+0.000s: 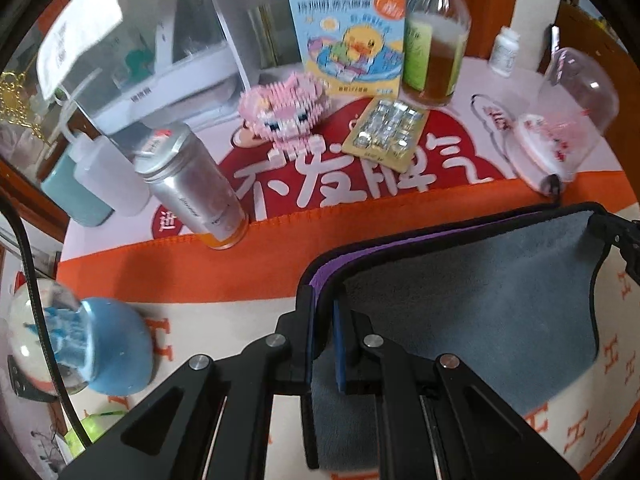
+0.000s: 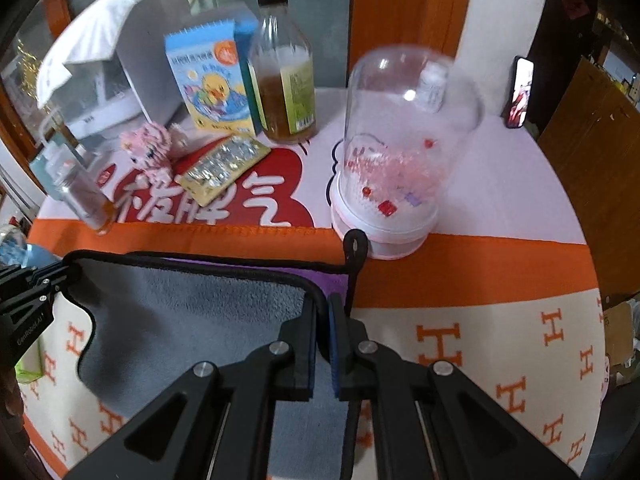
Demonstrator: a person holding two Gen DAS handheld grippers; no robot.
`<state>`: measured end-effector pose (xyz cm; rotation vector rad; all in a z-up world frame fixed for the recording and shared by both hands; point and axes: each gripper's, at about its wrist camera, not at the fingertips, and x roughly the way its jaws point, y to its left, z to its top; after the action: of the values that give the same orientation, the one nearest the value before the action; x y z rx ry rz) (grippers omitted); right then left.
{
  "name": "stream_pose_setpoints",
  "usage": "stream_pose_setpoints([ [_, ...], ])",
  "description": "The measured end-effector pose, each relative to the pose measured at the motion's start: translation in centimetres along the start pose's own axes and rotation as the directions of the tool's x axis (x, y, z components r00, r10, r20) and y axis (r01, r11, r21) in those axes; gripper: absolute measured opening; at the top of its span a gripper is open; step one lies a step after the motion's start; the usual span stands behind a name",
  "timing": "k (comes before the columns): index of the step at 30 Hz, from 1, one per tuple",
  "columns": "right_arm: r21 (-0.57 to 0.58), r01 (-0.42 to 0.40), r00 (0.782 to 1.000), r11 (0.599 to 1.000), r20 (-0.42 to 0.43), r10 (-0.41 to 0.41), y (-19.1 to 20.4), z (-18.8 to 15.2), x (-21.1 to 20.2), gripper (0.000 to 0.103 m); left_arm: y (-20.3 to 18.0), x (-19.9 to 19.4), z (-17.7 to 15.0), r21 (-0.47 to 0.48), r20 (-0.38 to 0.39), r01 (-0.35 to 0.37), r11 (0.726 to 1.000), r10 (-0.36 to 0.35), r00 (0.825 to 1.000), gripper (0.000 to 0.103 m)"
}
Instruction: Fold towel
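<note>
The towel (image 1: 472,304) is grey on one face and purple on the other, with black edging. It hangs stretched between my two grippers above the table. My left gripper (image 1: 323,300) is shut on the towel's left top corner. My right gripper (image 2: 323,304) is shut on the towel's (image 2: 192,312) right top corner, where a black hanging loop (image 2: 355,244) sticks up. The right gripper also shows at the right edge of the left wrist view (image 1: 624,240), and the left gripper at the left edge of the right wrist view (image 2: 44,280).
The table carries an orange and white cloth (image 2: 480,344). Behind the towel stand a clear dome (image 2: 400,140), a glass bottle (image 1: 436,40), a duck box (image 1: 348,28), a pink block figure (image 1: 284,112), a blister pack (image 1: 384,132), a silver can (image 1: 196,188) and a snow globe (image 1: 80,344).
</note>
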<state>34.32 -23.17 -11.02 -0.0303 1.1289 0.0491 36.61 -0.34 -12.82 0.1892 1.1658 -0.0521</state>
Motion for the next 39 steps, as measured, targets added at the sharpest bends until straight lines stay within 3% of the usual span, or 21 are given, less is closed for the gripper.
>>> stream_pose_setpoints([
  [13, -0.019, 0.030, 0.998, 0.999, -0.052, -0.031, 0.5, 0.5, 5.0, 0.005, -0.3, 5.3, 1.2, -0.024, -0.074, -0.055, 0.998, 0.053, 0.996, 0.012],
  [16, -0.042, 0.054, 0.997, 0.998, -0.051, -0.056, 0.8, 0.4, 5.2, 0.009, -0.3, 6.1, 1.0, -0.033, -0.094, -0.072, 0.997, 0.069, 0.993, 0.027],
  [18, -0.040, 0.061, 0.997, 0.997, -0.048, -0.063, 0.9, 0.3, 5.1, 0.020, -0.1, 6.1, 0.8, -0.047, -0.090, -0.076, 0.996, 0.071, 0.993, 0.041],
  [21, -0.028, 0.068, 0.998, 0.997, -0.016, -0.069, 0.7, 0.0, 4.2, 0.036, 0.2, 5.7, 0.3, -0.056, -0.083, -0.050, 0.997, 0.045, 0.996, 0.052],
  [23, -0.021, 0.068, 0.998, 0.997, 0.003, -0.068, 0.5, -0.1, 3.6, 0.041, 0.2, 5.1, -0.2, -0.058, -0.077, -0.042, 0.997, 0.038, 0.996, 0.054],
  [27, -0.014, 0.048, 0.999, 0.999, 0.014, -0.048, 0.5, -0.4, 2.4, 0.041, 0.1, 3.6, -1.0, -0.066, -0.059, -0.023, 0.998, 0.019, 0.998, 0.066],
  [39, -0.012, 0.009, 0.999, 1.000, 0.045, -0.009, 2.2, -3.1, -1.9, 0.041, 0.1, -3.2, -3.9, -0.103, 0.025, 0.034, 0.994, -0.031, 0.999, 0.084],
])
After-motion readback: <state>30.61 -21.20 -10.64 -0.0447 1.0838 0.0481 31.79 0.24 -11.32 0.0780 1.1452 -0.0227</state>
